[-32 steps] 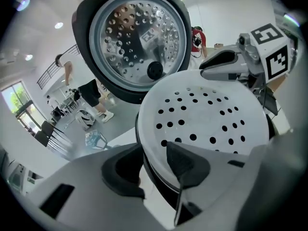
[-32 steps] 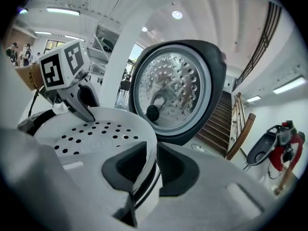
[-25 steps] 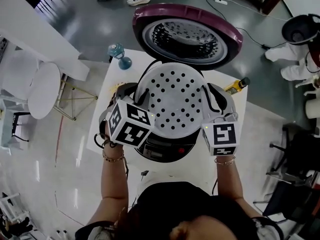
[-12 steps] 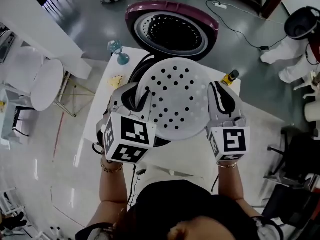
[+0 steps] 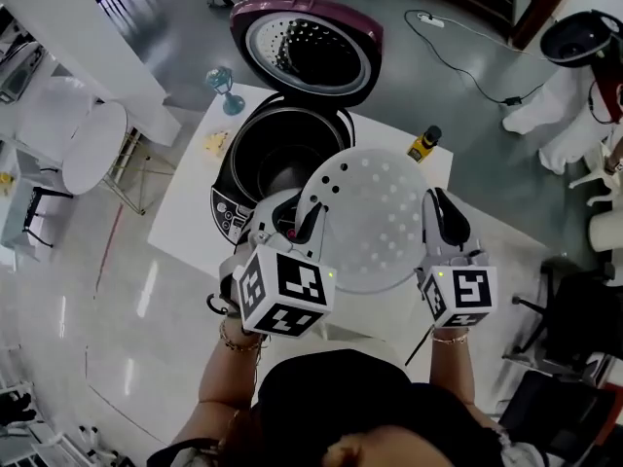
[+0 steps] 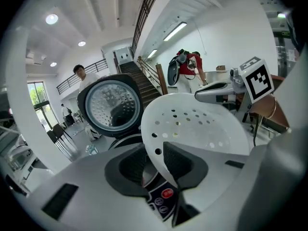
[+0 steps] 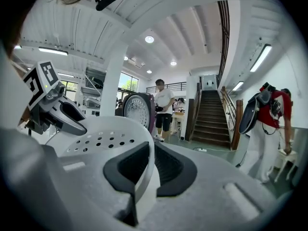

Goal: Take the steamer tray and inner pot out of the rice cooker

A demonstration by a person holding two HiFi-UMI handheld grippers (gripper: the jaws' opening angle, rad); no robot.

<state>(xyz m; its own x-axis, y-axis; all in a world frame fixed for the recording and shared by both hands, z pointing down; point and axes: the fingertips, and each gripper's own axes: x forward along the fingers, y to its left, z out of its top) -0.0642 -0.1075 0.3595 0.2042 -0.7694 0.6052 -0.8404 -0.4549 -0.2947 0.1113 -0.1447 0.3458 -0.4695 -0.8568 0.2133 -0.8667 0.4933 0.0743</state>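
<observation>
The white perforated steamer tray [image 5: 375, 217] hangs in the air in front of the open rice cooker [image 5: 232, 212], held at opposite rims. My left gripper [image 5: 302, 220] is shut on its left rim, and my right gripper [image 5: 440, 212] is shut on its right rim. In the left gripper view the tray [image 6: 192, 124] rim runs between the dark pads of the left gripper [image 6: 156, 160]. The right gripper view shows the tray [image 7: 103, 136] edge pinched in the right gripper [image 7: 148, 165]. The inner pot [image 5: 282, 159] sits uncovered inside the cooker, under the raised purple lid [image 5: 307, 52].
The cooker stands on a small white table [image 5: 190, 212]. A yellow bottle [image 5: 421, 144] stands at the table's far right, and a blue object [image 5: 222, 88] at its far left corner. White chairs [image 5: 83, 154] stand to the left. People are in the background.
Both grippers have carried the steamer tray away from the cooker opening, toward me and to the right. The inner pot, covered by the tray before, now shows.
</observation>
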